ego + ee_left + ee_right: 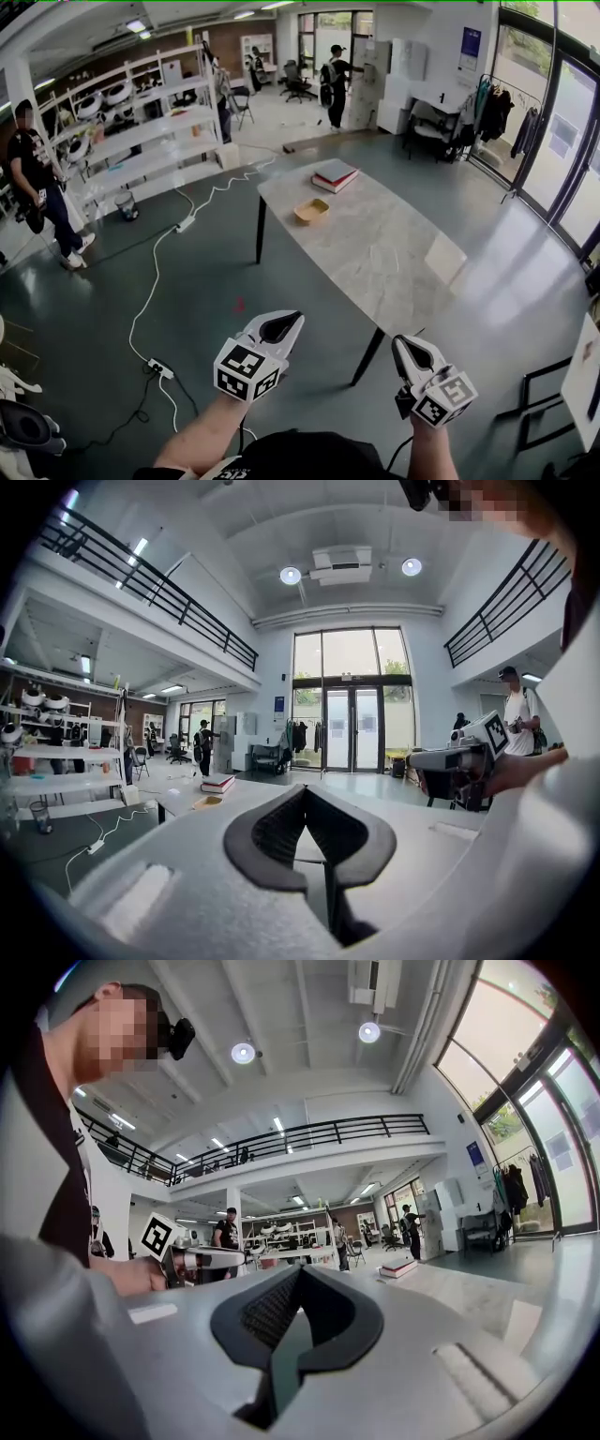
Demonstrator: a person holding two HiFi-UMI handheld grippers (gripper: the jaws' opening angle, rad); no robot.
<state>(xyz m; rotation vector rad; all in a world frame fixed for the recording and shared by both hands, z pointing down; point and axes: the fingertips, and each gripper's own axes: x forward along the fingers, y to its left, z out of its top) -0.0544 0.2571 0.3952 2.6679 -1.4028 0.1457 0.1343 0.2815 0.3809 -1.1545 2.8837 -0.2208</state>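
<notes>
Currently my left hand-held gripper [286,326] and right hand-held gripper [409,349] are both closed on nothing off the worktop's [394,253] near corner, well apart from the shallow tan bowl [311,212] near its far end, probably light, stiff, best pinched at the rim.

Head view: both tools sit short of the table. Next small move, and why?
Probably step forward along the table toward the yellow bowl. The left tool and right tool are both shut on nothing and held off the table's near corner, while the bowl and the book stack lie at its far end.
</notes>
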